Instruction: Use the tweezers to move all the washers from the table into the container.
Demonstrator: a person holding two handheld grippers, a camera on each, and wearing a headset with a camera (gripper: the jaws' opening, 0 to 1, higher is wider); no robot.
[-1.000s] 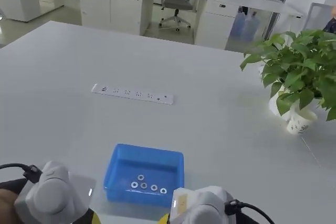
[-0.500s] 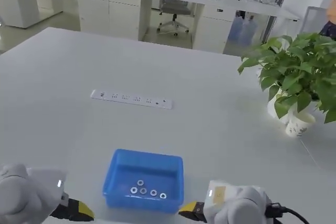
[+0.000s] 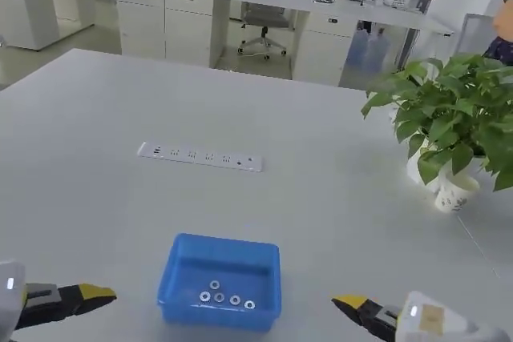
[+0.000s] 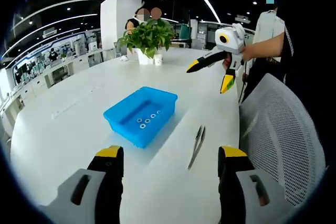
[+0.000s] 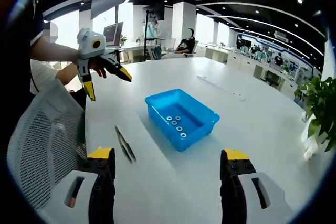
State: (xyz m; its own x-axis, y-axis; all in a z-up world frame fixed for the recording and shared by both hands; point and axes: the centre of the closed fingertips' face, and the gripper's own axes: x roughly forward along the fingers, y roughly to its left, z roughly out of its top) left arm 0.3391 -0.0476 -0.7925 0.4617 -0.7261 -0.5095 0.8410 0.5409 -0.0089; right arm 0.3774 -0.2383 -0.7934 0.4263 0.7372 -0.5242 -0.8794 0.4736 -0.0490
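blue plastic is what matters now: the container (image 3: 220,282) sits on the white table (image 3: 321,198) with five washers (image 3: 226,298) lying in a loose row on its floor. that row looks the same as it did a second ago.

what has changed is me. a second ago both my claws were bunched close together at the near edge of the table, just in front of the container. since then they have swung out wide. in the head view, one yellow-tipped jaw now pokes in at each bottom corner. the head camera has shifted a little too, so i put no weight on the container's small slide in the picture.

my left claw (image 4: 170,156) has its jaws well apart and nothing between them. my right claw (image 5: 170,156) is the same, spread and empty. each gripper view catches the other claw held up in the air off to the side, also gaping.

the tweezers (image 4: 197,145) lie flat on the table between the container and my edge of it, just beside the container and not touching it. neither claw has them.

claws drawn back and the tool set down reads to me like the end of the job. if those five washers are the whole lot, the moving is done. if not, the tweezers have to come up off the table first.

besides the washers, i see nothing else in the container.
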